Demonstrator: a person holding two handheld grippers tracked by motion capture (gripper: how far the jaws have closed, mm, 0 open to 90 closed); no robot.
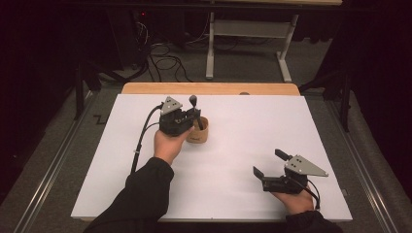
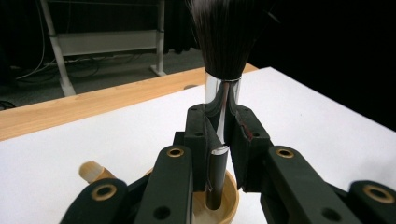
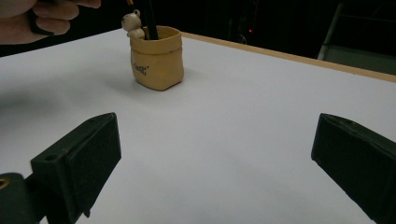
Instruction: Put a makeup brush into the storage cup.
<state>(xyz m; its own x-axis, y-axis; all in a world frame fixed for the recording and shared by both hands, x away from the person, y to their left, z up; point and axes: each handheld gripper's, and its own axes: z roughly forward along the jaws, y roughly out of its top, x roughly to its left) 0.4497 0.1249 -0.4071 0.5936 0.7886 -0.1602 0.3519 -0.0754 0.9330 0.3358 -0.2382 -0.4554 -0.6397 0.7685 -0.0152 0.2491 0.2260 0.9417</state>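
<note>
The left gripper (image 1: 190,118) clamps the black-bristled, chrome-ferruled makeup brush (image 2: 223,70) upright, handle inside the tan sack-shaped ceramic holder (image 1: 198,131) at table centre-left. Step in hand: seating or extracting the brush. Next move: keep it vertical. The right gripper (image 1: 270,162) rests open, near right.

Your high view looks forward and down over the whole desk (image 1: 233,145). Your left camera sits close behind its tongs (image 2: 219,140), facing the far edge. Your right camera rides low, looking across the desk; all three share the cup (image 3: 156,58).
</note>
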